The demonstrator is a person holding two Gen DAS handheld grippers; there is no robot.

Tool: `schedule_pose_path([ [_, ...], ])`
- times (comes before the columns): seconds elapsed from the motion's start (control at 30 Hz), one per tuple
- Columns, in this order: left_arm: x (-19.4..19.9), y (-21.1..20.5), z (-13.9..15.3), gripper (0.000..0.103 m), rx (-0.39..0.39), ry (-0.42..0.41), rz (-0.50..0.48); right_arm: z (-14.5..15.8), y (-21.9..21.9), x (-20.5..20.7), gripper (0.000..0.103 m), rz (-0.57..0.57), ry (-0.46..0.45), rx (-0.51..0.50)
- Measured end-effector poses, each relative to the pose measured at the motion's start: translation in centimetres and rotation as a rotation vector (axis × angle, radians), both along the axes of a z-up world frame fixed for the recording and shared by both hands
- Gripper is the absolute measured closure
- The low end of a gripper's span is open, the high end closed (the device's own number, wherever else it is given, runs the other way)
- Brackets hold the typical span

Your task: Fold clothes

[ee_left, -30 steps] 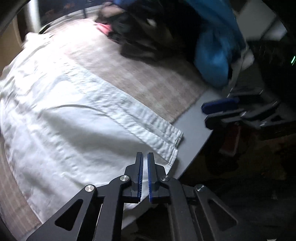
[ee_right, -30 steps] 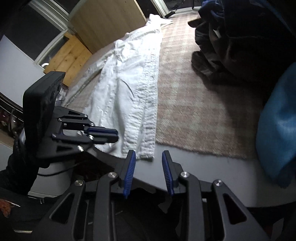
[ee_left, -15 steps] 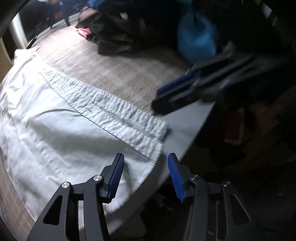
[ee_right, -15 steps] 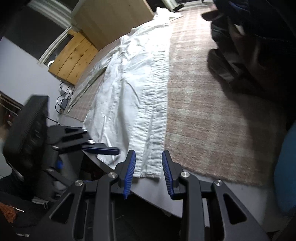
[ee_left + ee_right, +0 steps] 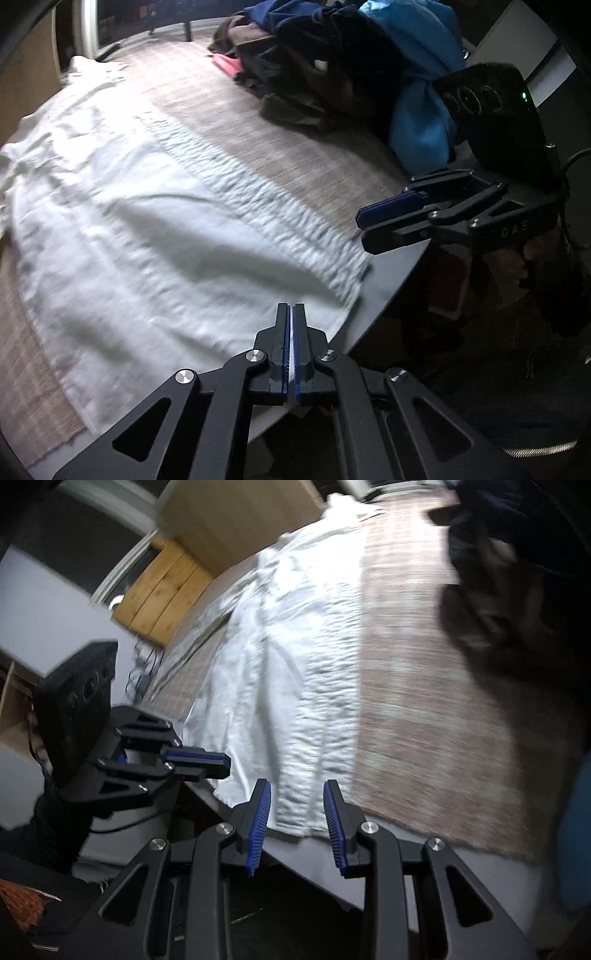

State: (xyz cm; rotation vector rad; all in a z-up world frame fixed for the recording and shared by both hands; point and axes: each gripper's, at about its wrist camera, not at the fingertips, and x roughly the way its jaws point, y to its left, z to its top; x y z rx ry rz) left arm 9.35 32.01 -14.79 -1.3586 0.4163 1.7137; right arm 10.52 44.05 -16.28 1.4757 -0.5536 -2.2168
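A white garment (image 5: 166,229) lies spread flat on a beige checked cloth (image 5: 277,140) over the table. My left gripper (image 5: 291,306) is at the garment's near hem. Its jaws are closing, nearly together, and a sliver of white fabric shows between the pads. The right wrist view shows that left gripper (image 5: 225,762) at the garment's (image 5: 295,664) left edge. My right gripper (image 5: 295,786) stands open at the table's edge, and the garment's stitched corner lies between its fingertips, untouched by the pads. In the left wrist view the right gripper (image 5: 361,229) hovers by that same corner.
A pile of dark clothes (image 5: 314,66) and a blue garment (image 5: 417,122) sit at the far right of the cloth. The grey table edge (image 5: 388,273) runs just past the hem. Wooden furniture (image 5: 162,590) stands beyond the table's left side.
My left gripper opened wide over the hem, then came together on it. My right gripper moved in until the garment's corner lay between its fingers, its gap unchanged.
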Motion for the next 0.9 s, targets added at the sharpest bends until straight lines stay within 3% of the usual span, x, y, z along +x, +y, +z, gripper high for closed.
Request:
schedule_pose_path([
  [0.03, 0.3, -0.8, 0.1, 0.085, -0.013, 0.016, 0.008, -0.2, -0.8, -0.4, 0.073, 0.025, 0.000, 0.018],
  [0.1, 0.6, -2.9, 0.3, 0.073, -0.042, 0.052, 0.036, -0.8, -2.3, -1.0, 0.073, 0.067, -0.004, 0.062],
  [0.17, 0.8, -5.4, 0.4, 0.070, -0.076, 0.089, 0.079, -1.7, -3.8, -1.6, 0.073, 0.100, -0.016, 0.142],
  [0.27, 0.7, -9.0, 0.0, 0.066, -0.121, 0.105, 0.143, -1.8, -4.8, -1.8, 0.075, 0.139, 0.013, 0.182],
  [0.33, 0.7, -11.4, -0.3, 0.066, -0.150, 0.115, 0.186, -1.8, -5.1, -2.1, 0.096, 0.160, 0.009, 0.194],
  [0.43, 1.2, -13.0, -1.0, 0.066, -0.172, 0.130, 0.187, -1.3, -4.5, -2.7, 0.097, 0.148, -0.016, 0.125],
  [0.57, 1.9, -12.7, -1.8, 0.066, -0.219, 0.239, 0.135, 1.1, -3.5, -3.4, 0.097, 0.124, 0.005, 0.028],
  [0.67, 0.9, -13.2, -2.0, 0.066, -0.231, 0.253, 0.166, 3.2, -3.0, -4.4, 0.097, 0.107, 0.026, -0.030],
  [0.77, -0.1, -14.0, -2.1, 0.072, -0.211, 0.241, 0.195, 5.0, -3.1, -5.4, 0.097, 0.099, 0.051, -0.035],
  [0.83, -0.5, -14.3, -2.2, 0.096, -0.184, 0.228, 0.199, 6.1, -3.6, -5.9, 0.097, 0.102, 0.076, -0.021],
  [0.9, -0.9, -14.8, -1.8, 0.099, -0.160, 0.212, 0.214, 6.7, -4.0, -6.4, 0.097, 0.102, 0.092, -0.012],
])
